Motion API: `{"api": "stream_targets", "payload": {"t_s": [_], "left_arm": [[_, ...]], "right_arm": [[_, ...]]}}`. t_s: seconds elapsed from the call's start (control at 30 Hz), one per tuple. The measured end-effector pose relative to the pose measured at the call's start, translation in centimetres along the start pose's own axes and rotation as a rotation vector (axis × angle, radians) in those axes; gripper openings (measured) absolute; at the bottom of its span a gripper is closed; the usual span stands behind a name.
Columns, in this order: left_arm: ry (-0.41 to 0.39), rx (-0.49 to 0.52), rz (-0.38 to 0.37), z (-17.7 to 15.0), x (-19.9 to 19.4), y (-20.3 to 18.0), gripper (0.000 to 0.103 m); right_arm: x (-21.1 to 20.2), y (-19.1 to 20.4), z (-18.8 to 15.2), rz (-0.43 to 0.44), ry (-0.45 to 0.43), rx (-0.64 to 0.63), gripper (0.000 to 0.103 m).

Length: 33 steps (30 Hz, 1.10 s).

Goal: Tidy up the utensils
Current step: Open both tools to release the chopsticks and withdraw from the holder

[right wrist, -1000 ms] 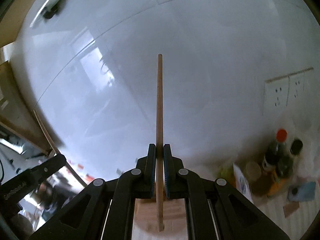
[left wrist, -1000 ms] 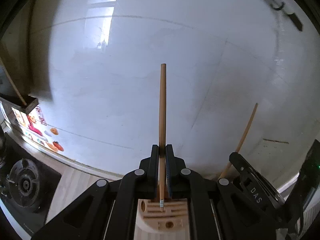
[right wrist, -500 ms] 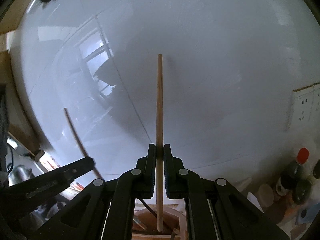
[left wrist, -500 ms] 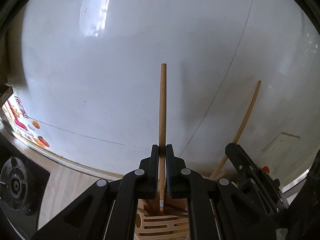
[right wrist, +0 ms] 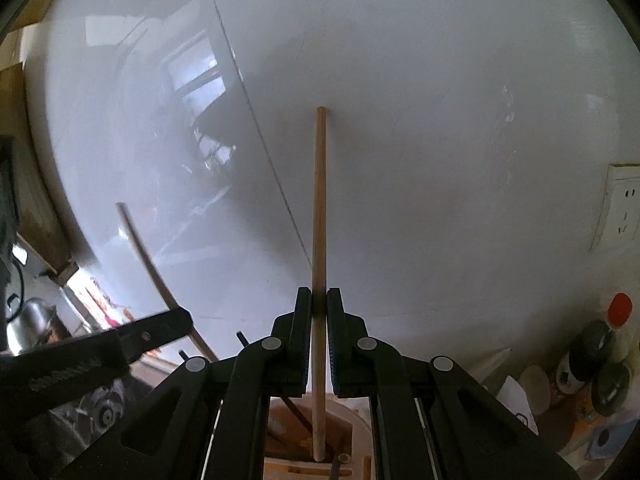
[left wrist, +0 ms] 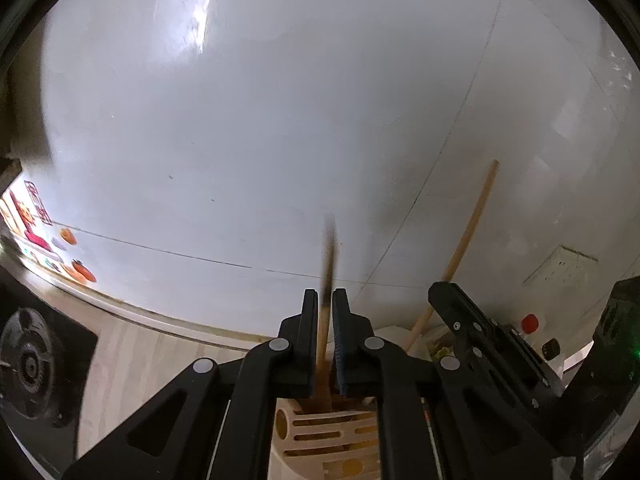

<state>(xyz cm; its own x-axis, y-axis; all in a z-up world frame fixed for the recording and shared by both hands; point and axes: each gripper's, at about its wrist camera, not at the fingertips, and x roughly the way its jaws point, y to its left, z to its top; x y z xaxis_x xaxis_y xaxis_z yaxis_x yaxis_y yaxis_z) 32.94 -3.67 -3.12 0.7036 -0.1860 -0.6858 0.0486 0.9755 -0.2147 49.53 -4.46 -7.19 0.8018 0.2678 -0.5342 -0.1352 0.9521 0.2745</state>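
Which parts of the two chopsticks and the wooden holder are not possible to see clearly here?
- Left wrist view: left chopstick is motion-blurred; its lower end is hidden behind the left gripper.
- Left wrist view: wooden holder is cut off by the bottom edge.
- Right wrist view: holder contents are dark; right gripper covers them.

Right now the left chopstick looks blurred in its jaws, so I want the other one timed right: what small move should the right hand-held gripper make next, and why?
Probably ease the right hand-held gripper open. Its chopstick stands upright, clamped between the jaws, with its lower tip already just above the wooden holder, so it should drop straight in. The left hand-held gripper appears already parted, its chopstick blurred above the same holder.
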Motion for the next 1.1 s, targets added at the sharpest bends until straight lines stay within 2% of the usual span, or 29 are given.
{"api": "stream_targets", "payload": {"t_s": [0.1, 0.17, 0.23, 0.3, 0.37, 0.47, 0.5, 0.53, 0.6, 0.63, 0.67, 0.7, 0.83, 0.9, 0.97, 1.1], "left_arm": [[-0.015, 0.02, 0.043, -0.3, -1.1, -0.3, 0.011], [-0.028, 0.032, 0.083, -0.6, -1.7, -0.2, 0.022], [-0.04, 0.04, 0.124, -1.1, -2.5, -0.2, 0.054], [-0.054, 0.035, 0.165, -1.6, -3.3, 0.3, 0.065], [-0.064, 0.039, 0.2, -2.1, -3.9, 0.6, 0.069], [-0.048, 0.043, 0.247, -3.2, -4.4, 1.3, 0.076], [-0.044, 0.042, 0.255, -3.6, -4.5, 1.5, 0.087], [-0.043, 0.044, 0.263, -4.0, -4.7, 1.7, 0.093], [-0.045, 0.054, 0.279, -4.9, -5.2, 2.0, 0.095], [-0.043, 0.057, 0.286, -5.2, -5.2, 2.2, 0.101], [-0.04, 0.064, 0.29, -5.6, -5.3, 2.3, 0.103], [-0.04, 0.071, 0.296, -6.0, -5.3, 2.3, 0.103], [-0.034, 0.105, 0.317, -7.4, -5.9, 2.1, 0.103], [-0.033, 0.112, 0.311, -7.7, -6.3, 1.9, 0.103], [-0.03, 0.115, 0.304, -8.0, -6.6, 1.8, 0.103], [-0.034, 0.12, 0.289, -8.3, -7.4, 1.6, 0.103]], "right_arm": [[-0.1, 0.2, -0.3, 0.0, 0.012, -0.002, 0.008], [-0.4, 0.1, -0.4, 0.003, 0.02, 0.001, 0.008], [-0.9, 0.0, -0.4, -0.007, 0.024, -0.001, 0.008], [-1.7, 0.1, -0.5, -0.014, 0.025, -0.006, 0.009], [-2.3, 0.2, -0.5, -0.021, 0.029, -0.007, 0.01], [-3.8, 0.1, -0.6, -0.05, 0.037, -0.01, 0.023], [-4.4, 0.1, -0.8, -0.061, 0.041, -0.012, 0.028], [-5.0, 0.1, -0.9, -0.073, 0.048, -0.018, 0.031], [-6.1, 0.0, -1.2, -0.09, 0.056, -0.031, 0.043], [-6.6, 0.2, -1.5, -0.107, 0.062, -0.037, 0.047], [-7.1, 0.4, -1.9, -0.117, 0.072, -0.04, 0.055], [-7.4, 0.5, -2.3, -0.129, 0.084, -0.041, 0.063], [-8.6, 0.4, -4.3, -0.203, 0.136, -0.05, 0.075], [-9.1, 0.0, -5.0, -0.232, 0.151, -0.048, 0.091], [-9.3, 0.0, -5.5, -0.263, 0.164, -0.047, 0.099], [-10.7, -0.5, -6.2, -0.335, 0.169, -0.059, 0.102]]}}
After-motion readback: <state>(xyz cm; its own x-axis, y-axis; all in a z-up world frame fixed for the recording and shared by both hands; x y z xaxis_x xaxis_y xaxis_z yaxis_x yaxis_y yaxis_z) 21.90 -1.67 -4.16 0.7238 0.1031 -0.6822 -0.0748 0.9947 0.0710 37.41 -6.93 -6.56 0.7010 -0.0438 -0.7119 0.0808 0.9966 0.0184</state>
